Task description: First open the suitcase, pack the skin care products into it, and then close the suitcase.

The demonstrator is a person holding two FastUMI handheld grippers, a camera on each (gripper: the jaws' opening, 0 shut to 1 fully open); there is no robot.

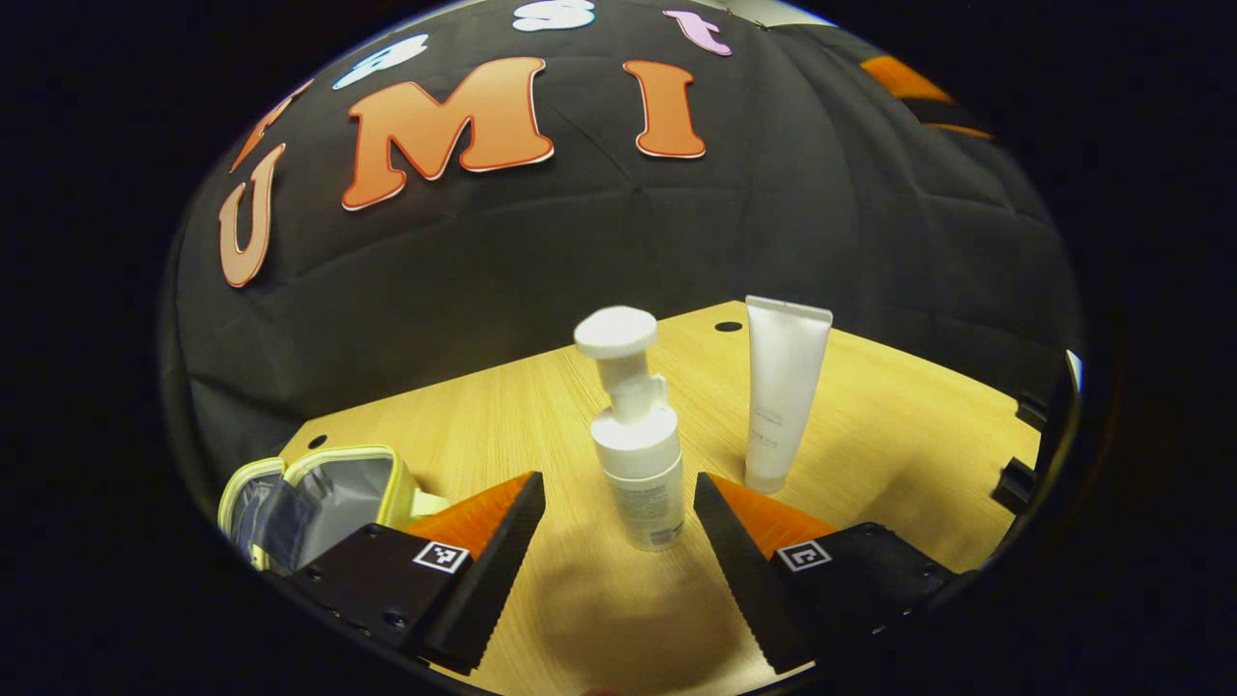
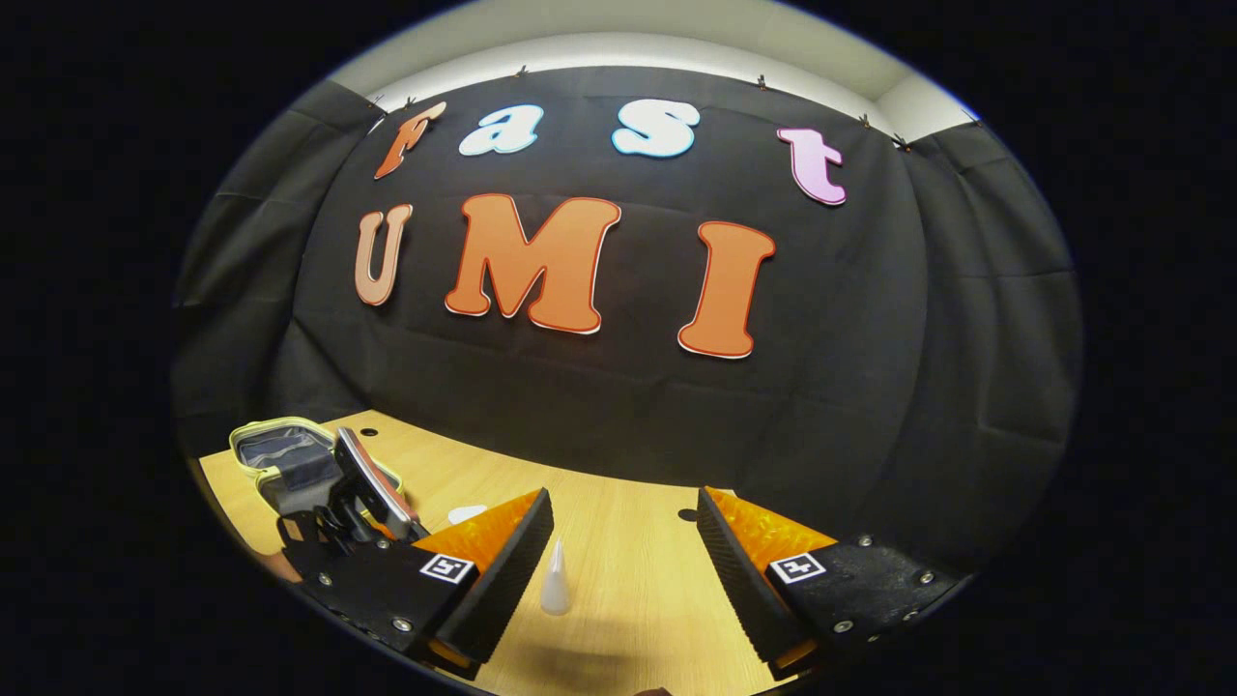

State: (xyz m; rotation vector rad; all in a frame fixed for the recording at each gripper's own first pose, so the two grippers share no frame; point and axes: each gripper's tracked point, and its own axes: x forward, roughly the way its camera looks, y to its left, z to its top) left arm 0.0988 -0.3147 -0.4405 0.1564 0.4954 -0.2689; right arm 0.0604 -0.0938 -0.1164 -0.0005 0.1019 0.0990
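Now, left tongs [image 1: 618,503] wide around upright pump bottle [image 1: 638,454]: light, slick, tippy; better pinched low on body. Right tongs [image 2: 623,527] wide, empty.

A pale wood-grain worktop [image 1: 899,435] carries a white pump bottle [image 1: 633,435] upright between the left jaws, a white tube [image 1: 781,391] standing on its cap just beyond them, and an open yellow-trimmed suitcase [image 1: 309,498] off to their left.
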